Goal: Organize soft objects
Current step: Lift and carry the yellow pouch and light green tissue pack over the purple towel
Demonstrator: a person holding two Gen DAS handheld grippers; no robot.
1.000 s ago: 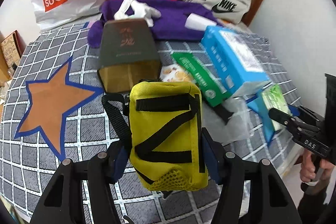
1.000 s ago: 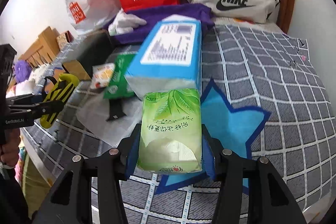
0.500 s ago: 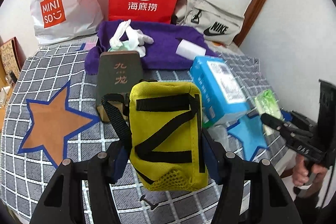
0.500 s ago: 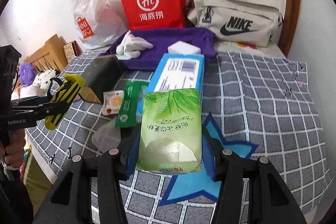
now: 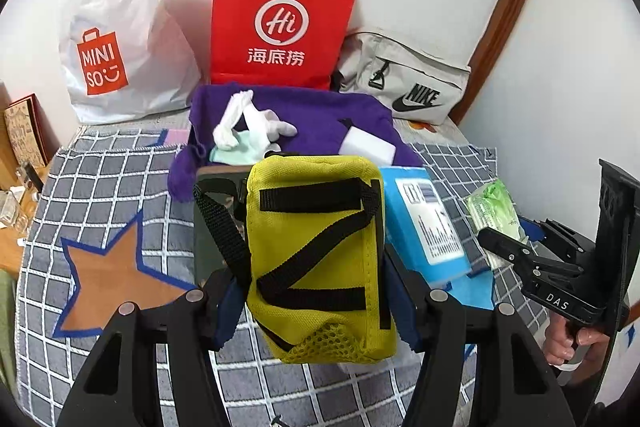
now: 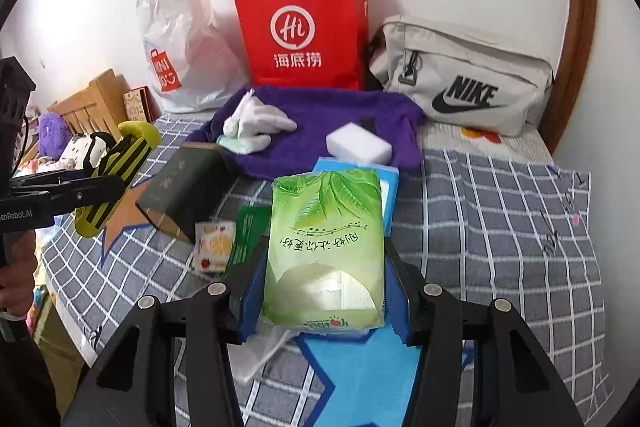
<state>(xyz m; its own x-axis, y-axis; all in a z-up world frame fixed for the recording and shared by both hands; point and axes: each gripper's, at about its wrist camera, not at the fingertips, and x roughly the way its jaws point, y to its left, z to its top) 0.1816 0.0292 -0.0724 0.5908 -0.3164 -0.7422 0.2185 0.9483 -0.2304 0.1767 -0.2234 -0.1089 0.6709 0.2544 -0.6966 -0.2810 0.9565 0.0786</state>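
My left gripper [image 5: 316, 287] is clamping the yellow pouch [image 5: 320, 259] at roughly half opening, blue pads pressing its two long sides, so I am carrying it clear above the checked bedspread [image 5: 104, 187]. Its long axis is running toward twelve o'clock, mesh end nearest me, black straps facing up. I judge this side grip is keeping the soft body from sagging. At three o'clock in that view, my right gripper [image 6: 324, 291] is squeezing the green tissue pack [image 6: 326, 247] the same way, a little under half open, lengthwise toward twelve, torn opening at six. Both are hanging over the clutter, with the purple towel [image 6: 320, 131] lying ahead at twelve, likely where soft things are gathering.
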